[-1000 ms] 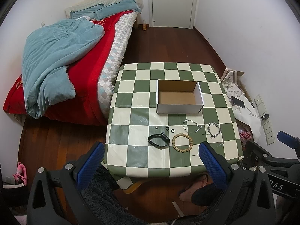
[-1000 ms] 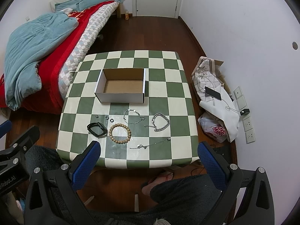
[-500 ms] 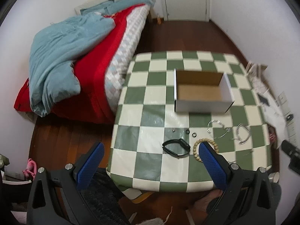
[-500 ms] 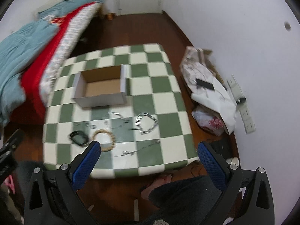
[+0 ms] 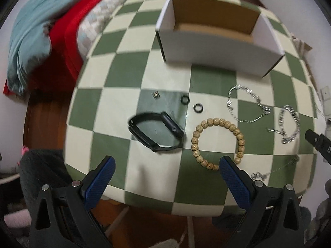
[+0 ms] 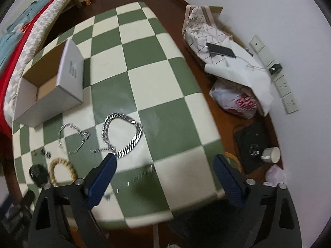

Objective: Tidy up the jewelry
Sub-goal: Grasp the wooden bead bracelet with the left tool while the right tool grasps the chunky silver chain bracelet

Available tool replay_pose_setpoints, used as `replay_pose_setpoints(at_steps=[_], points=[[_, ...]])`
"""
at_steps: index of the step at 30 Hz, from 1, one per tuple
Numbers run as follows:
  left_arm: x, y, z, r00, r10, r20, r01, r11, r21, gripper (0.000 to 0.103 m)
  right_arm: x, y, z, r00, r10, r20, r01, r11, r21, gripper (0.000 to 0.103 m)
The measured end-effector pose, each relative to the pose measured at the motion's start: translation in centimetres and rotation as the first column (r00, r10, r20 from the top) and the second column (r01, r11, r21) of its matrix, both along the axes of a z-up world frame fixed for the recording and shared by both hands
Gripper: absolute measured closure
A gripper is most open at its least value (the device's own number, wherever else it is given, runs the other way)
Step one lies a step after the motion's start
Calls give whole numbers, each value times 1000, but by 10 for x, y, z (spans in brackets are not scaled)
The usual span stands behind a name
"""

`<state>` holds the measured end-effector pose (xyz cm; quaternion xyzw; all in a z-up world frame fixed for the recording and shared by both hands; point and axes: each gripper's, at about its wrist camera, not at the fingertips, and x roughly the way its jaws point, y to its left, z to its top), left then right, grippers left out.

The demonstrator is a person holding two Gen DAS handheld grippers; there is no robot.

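Note:
An open white cardboard box (image 5: 217,47) stands on the green-and-cream checked table (image 5: 115,78); it also shows in the right wrist view (image 6: 68,76). In front of it lie a black band (image 5: 156,131), a wooden bead bracelet (image 5: 217,142), two small black rings (image 5: 191,103), a thin silver chain (image 5: 246,105) and a thick silver chain (image 6: 122,132). A fine necklace (image 6: 136,177) lies near the front edge. My left gripper (image 5: 165,165) is open above the front edge, near the band. My right gripper (image 6: 164,163) is open above the thick chain and necklace.
A bed with red and teal bedding (image 5: 41,26) stands left of the table. Bags, white cloth and a phone (image 6: 221,50) lie on the floor to the right, with a white cup (image 6: 272,155) and wall sockets (image 6: 287,95).
Both grippers have moved down and in toward the table; the jewelry looks much larger. The right view has swung to the right side of the table. Both stay open.

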<state>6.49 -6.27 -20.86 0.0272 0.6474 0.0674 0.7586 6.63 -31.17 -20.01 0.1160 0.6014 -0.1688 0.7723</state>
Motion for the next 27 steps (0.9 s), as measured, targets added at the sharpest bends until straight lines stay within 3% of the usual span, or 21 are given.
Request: replay_pose_setpoints(at_steps=[3,8,9,12,15,16,18,19,27], points=[[2,-5,-15,999,36,-27,-37,999,-10,1,11,-1,-22,1000,-1,7,1,1000,-12,25],[4,-9,-32,994,88,-62,-93,993,-75,1,29,4,-45,999,51,14,-51,999,-20,35],[4,-10,-34,994,94,-63,-100,991,-93,2,31,6,-49,998,63,1,-63,998,-25,45],[6,-15,-40,994,96,-58,-101,990,-100,29,31,9,-51,994,101,33,-101,995,-14,59],[5,-19,-39,995,95,-6,-95,987,-131,43,31,11,-53,989,139,46,-138,990,-17,77],[4,-22,-38,996,84,15,-81,987,-135,54,30,10,-54,988,149,47,-148,989,-19,85],[3,-31,-35,998,38,53,-31,991,-129,77,29,8,-55,987,153,41,-152,988,-15,94],[2,-35,-34,998,18,61,-10,992,-124,94,29,6,-56,988,151,38,-151,989,-2,94],[-11,-36,-30,997,-38,60,46,989,-142,96,13,-1,-49,990,137,19,-138,987,81,94]])
